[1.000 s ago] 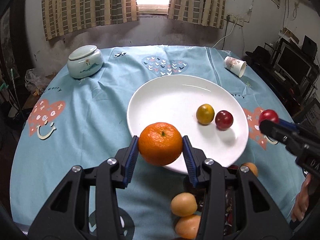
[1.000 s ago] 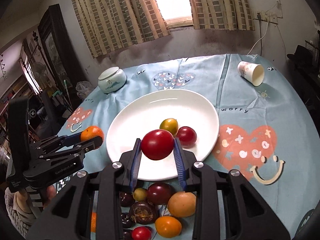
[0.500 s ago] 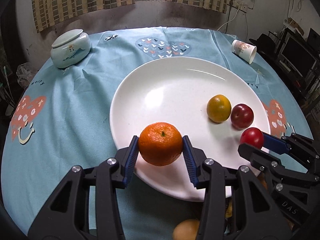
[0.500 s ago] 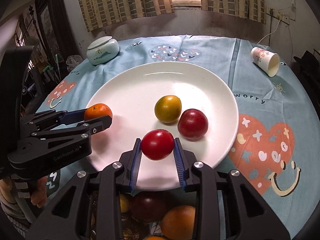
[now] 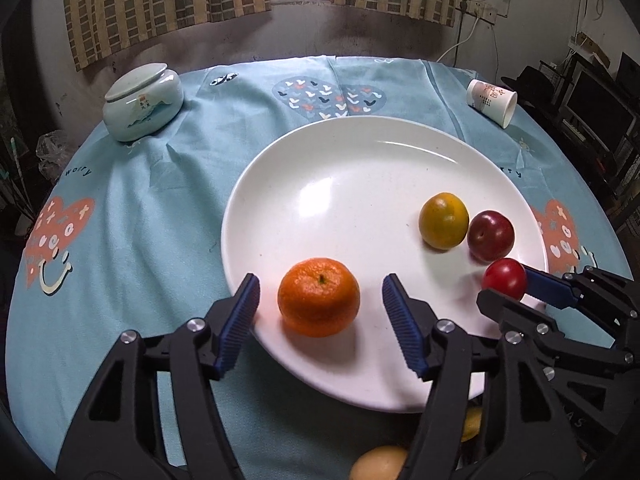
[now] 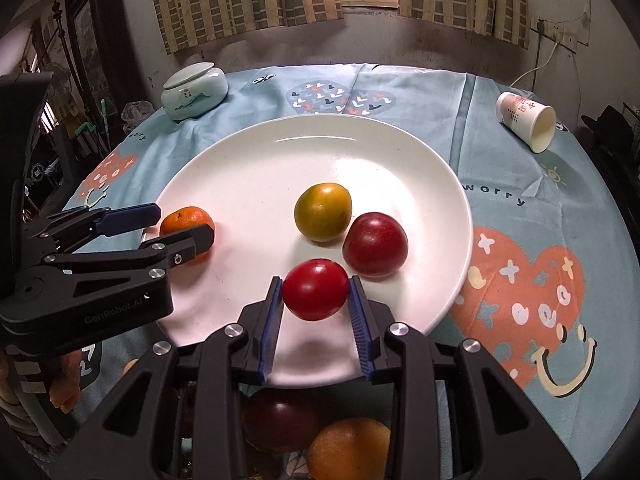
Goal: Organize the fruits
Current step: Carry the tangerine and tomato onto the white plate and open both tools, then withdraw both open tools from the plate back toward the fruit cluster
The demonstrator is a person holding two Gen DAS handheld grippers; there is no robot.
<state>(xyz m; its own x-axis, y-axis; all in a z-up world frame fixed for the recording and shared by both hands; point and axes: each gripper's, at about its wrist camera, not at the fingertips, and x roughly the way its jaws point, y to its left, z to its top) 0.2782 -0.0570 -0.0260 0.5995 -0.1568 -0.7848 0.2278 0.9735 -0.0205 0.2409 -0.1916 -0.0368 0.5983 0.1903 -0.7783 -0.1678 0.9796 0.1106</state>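
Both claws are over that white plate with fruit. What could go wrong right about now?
The orange sits near the plate rim, and the left gripper is opening around it; round fruit could roll off onto the cloth. The right gripper is shut on the red tomato, close to the dark red plum and the yellow-green fruit; letting go may nudge them rolling.

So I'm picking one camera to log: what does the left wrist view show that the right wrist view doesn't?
Only the left wrist view: clear gaps either side of the round orange mandarin as the left gripper opens.

Only the right wrist view: the right gripper pads pressing the small red tomato.

Both: white round plate, yellow-green fruit, dark red plum, paper cup.
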